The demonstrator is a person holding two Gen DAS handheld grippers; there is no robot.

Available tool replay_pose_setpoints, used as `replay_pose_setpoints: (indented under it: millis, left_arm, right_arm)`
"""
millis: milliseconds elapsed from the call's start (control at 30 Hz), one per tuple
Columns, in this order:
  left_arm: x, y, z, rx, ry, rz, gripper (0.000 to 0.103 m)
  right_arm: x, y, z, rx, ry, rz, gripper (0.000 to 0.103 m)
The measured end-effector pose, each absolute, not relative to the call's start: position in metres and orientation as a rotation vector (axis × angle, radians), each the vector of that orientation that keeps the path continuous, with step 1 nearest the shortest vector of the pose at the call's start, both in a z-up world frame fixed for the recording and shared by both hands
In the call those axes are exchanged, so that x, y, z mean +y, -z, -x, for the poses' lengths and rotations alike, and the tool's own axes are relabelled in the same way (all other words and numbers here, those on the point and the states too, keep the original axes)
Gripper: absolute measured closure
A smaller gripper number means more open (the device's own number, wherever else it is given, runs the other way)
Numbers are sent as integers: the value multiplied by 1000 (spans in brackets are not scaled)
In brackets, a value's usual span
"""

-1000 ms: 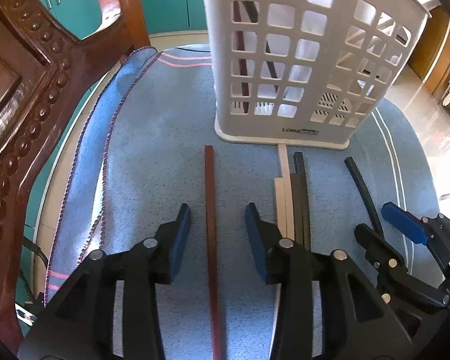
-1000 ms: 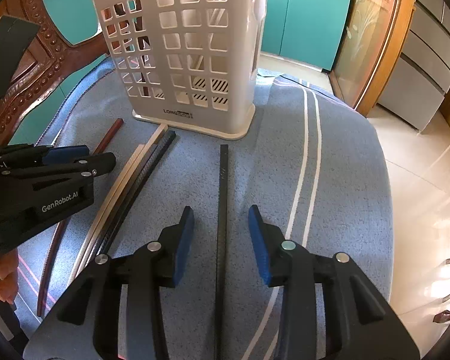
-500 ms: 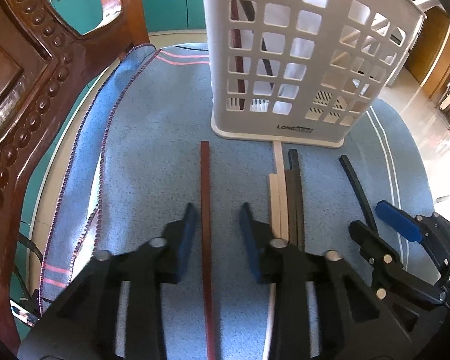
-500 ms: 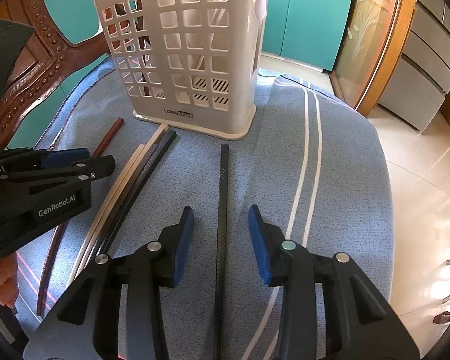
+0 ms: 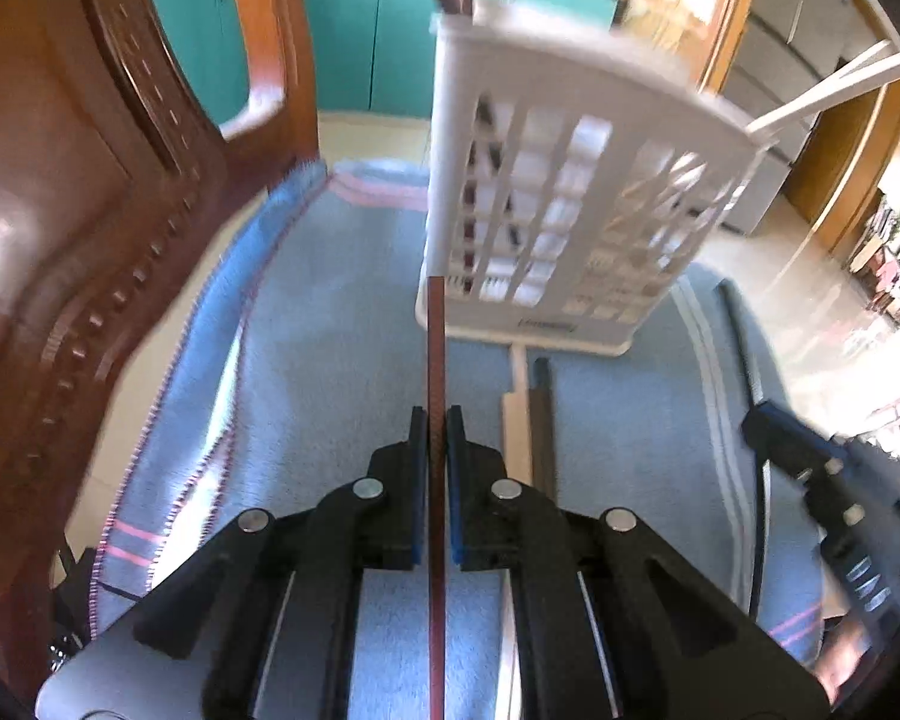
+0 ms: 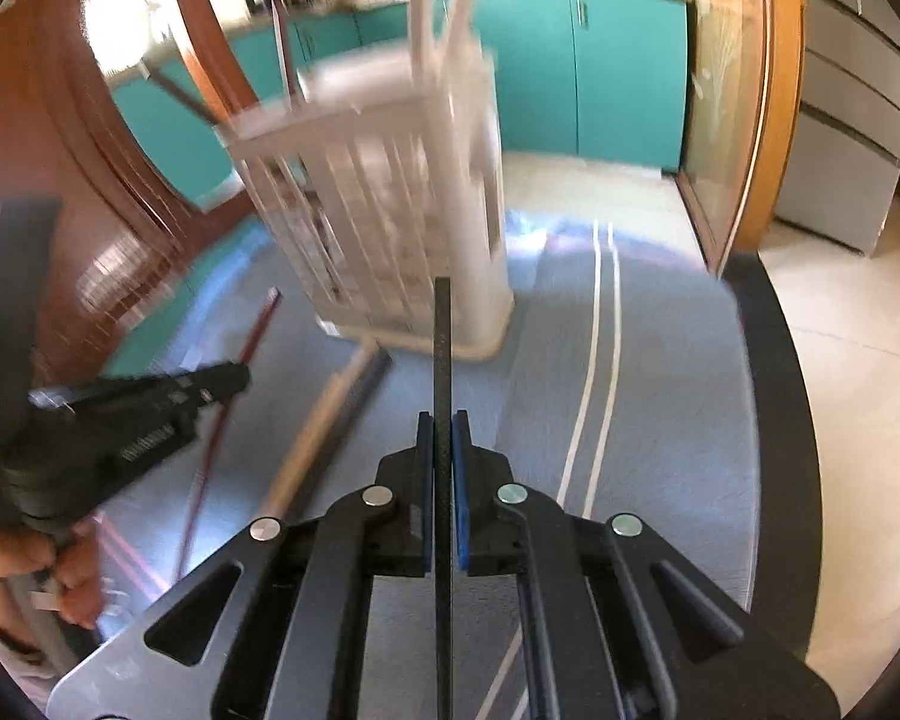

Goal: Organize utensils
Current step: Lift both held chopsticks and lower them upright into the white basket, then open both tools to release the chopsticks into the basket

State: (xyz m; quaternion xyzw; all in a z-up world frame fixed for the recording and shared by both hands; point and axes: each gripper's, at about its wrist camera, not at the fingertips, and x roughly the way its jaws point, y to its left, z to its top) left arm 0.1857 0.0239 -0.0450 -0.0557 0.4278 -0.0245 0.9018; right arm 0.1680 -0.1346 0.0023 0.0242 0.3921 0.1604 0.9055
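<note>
My left gripper (image 5: 436,420) is shut on a dark red chopstick (image 5: 435,348) and holds it lifted off the blue cloth, its tip toward the white perforated basket (image 5: 576,204). My right gripper (image 6: 443,423) is shut on a black chopstick (image 6: 443,348), also lifted and pointing at the basket (image 6: 390,204). A beige chopstick (image 5: 517,420) and a dark one (image 5: 541,414) lie side by side on the cloth in front of the basket. Several sticks stand in the basket. The right wrist view shows my left gripper (image 6: 234,375) with the red chopstick (image 6: 252,336).
A blue towel (image 5: 330,372) covers the round table (image 6: 774,396). A carved wooden chair back (image 5: 90,252) stands close on the left. Teal cabinets (image 6: 624,66) and tiled floor (image 6: 840,330) lie beyond. The right gripper (image 5: 768,426) shows at the right of the left wrist view.
Both grippers have closed on their chopsticks, red on the left and black on the right, and lifted them off the cloth. Both views are blurred by motion.
</note>
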Motion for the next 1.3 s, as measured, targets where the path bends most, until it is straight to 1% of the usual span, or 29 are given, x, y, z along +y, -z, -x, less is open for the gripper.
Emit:
replay_pose_setpoints:
  millis: [233,500,600,700,800,933,1000,1133,1267,1300]
  left_arm:
    - [28,8,-150,768,91,123,96]
    - [56,-93,-134,546,105,179,96]
    - [66,-122,-141,490,102,209,96]
    - [76,-154,-139,387,113,265,96]
    - [87,-171,-133,254,109,325,96]
    - [97,-166,-142,194,103,419,96]
    - [101,-161,-151,197,92,461,96]
    - [98,-146,-170,196,48,460,96]
    - [82,-116,-205,295,26,429,96]
    - [78,-112,-209,316,24,414,96]
  right_arm:
    - [-162,-78,-139,616,-377,-169,97]
    - [-175,-164,-146,400,-418,-250,97]
    - [-173,-188,-159,307,-405,-271,96]
    - [-171,-209,-166,222,-367,-284,96]
    - [-156,-212,-181,182,-285,-191,96]
    - [-138,-180,-210,290,-278,-125,96]
    - [-130,-160,-222,340,-270,-101,97]
    - [-123,-139,-233,405,-268,-87,96]
    - [-118,-134,-229,408,-267,-48,96]
    - [-119,-134,-227,406,-267,-53,94]
